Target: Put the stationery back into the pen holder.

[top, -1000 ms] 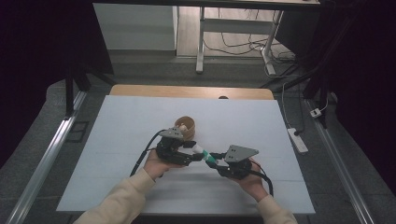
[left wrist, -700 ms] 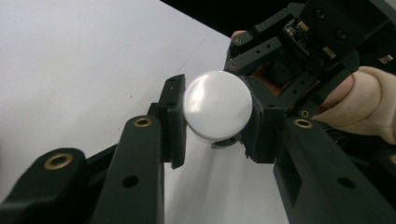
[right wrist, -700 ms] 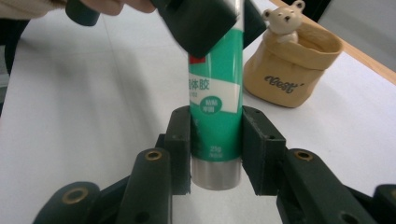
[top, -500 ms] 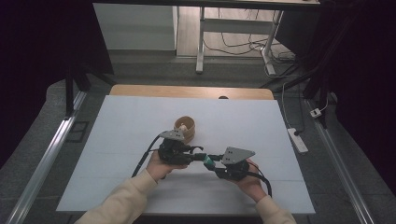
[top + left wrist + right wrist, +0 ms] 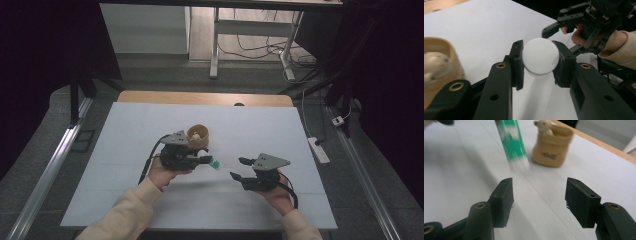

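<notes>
My left gripper (image 5: 204, 161) is shut on a green-and-white bottle (image 5: 215, 163), held just above the white table (image 5: 125, 200). In the left gripper view its jaws (image 5: 540, 63) clamp the bottle's round white end (image 5: 540, 53). My right gripper (image 5: 238, 168) is open and empty, a short way to the right of the bottle. In the right gripper view its jaws (image 5: 539, 195) stand wide apart, with the blurred green bottle (image 5: 512, 138) ahead at upper left. The right gripper (image 5: 551, 22) also appears beyond the bottle in the left gripper view.
A tan pouch (image 5: 199, 136) holding a small pale toy (image 5: 196, 135) stands just behind my left gripper; the same pouch (image 5: 552, 145) shows in the right gripper view. A wooden strip (image 5: 200, 98) runs along the table's far edge. A power strip (image 5: 319, 150) lies off the right side.
The right gripper has let go of the bottle, opened, and drawn back to the right. The left gripper has kept hold of it and shifted slightly left.
</notes>
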Motion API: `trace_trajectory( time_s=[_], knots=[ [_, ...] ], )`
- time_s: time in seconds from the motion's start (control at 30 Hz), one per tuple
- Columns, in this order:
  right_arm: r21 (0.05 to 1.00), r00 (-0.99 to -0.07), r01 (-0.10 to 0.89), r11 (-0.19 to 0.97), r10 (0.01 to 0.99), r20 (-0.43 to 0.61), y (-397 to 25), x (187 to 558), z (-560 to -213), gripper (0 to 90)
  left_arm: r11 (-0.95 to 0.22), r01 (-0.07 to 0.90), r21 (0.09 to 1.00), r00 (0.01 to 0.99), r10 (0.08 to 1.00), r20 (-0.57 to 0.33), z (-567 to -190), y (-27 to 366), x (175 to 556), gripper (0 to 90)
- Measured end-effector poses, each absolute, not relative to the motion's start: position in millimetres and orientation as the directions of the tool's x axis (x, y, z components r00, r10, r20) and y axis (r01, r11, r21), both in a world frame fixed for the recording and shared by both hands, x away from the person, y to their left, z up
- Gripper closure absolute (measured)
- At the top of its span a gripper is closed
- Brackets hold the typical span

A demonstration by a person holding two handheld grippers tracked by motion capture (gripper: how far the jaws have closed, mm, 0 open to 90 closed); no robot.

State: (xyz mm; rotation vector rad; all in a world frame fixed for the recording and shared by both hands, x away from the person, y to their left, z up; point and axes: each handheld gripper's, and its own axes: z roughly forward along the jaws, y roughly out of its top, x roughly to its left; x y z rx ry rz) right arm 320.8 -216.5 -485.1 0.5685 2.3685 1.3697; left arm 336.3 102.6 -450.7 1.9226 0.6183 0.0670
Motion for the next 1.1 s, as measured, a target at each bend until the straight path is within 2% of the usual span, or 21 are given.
trace_trajectory(
  time_s=[0.57, 0.83, 1.1],
  knots=[
    [0.857, -0.774, 0.296, 0.421, 0.631, -0.043, -290, 311, -498, 36.1, -0.236, 0.365, 0.901, 0.849, 0.482, -0.218, -429, 132, 338, 64.3],
    [0.854, -0.761, 0.308, 0.419, 0.648, -0.044, -304, 308, -501, 34.8, -0.214, 0.35, 0.912, 0.841, 0.5, -0.206, -412, 142, 342, 64.3],
    [0.84, -0.768, 0.313, 0.442, 0.638, -0.05, -303, 309, -503, 34.7, -0.213, 0.352, 0.911, 0.815, 0.549, -0.187, -386, 153, 366, 64.3]
  ],
)
